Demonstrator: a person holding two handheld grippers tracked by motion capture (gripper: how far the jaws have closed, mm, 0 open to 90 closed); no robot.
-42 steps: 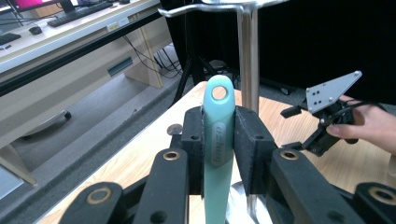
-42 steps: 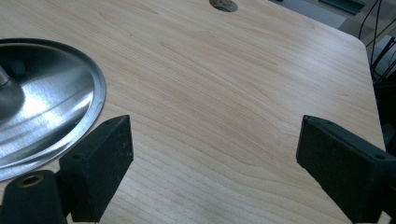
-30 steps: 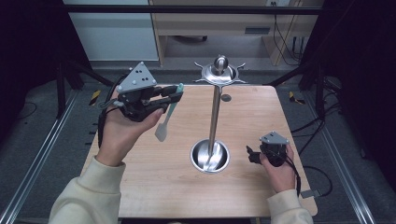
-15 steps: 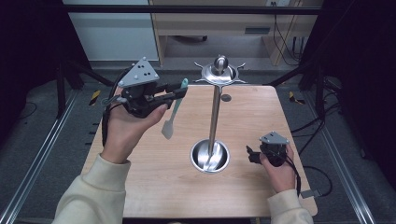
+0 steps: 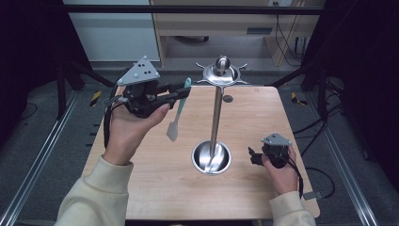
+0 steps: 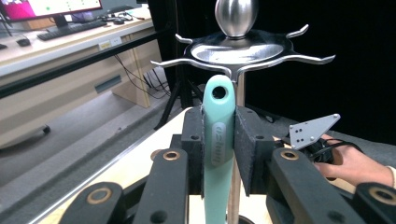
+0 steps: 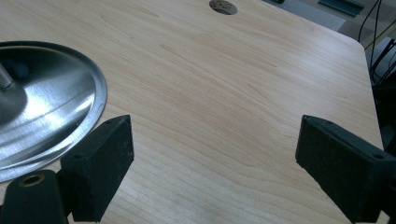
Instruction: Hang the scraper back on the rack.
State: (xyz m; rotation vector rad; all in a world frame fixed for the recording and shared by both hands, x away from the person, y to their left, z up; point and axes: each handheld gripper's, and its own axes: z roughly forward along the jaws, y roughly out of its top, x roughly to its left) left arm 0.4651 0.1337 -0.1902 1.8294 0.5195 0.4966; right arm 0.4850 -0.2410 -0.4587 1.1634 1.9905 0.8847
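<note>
Overhead, a teal spatula point(image 5: 178, 109) is gripped by the left gripper point(image 5: 181, 90) beside the steel hook stand point(image 5: 217, 113).
Its handle is clamped between the closed jaws, its holed end near a hook; the right gripper point(image 5: 251, 157) is kept wide open, empty, low over the wooden table point(image 5: 263, 117).

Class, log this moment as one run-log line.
left tool: shut on spatula, raised near rack | right tool: open, low on table
</note>
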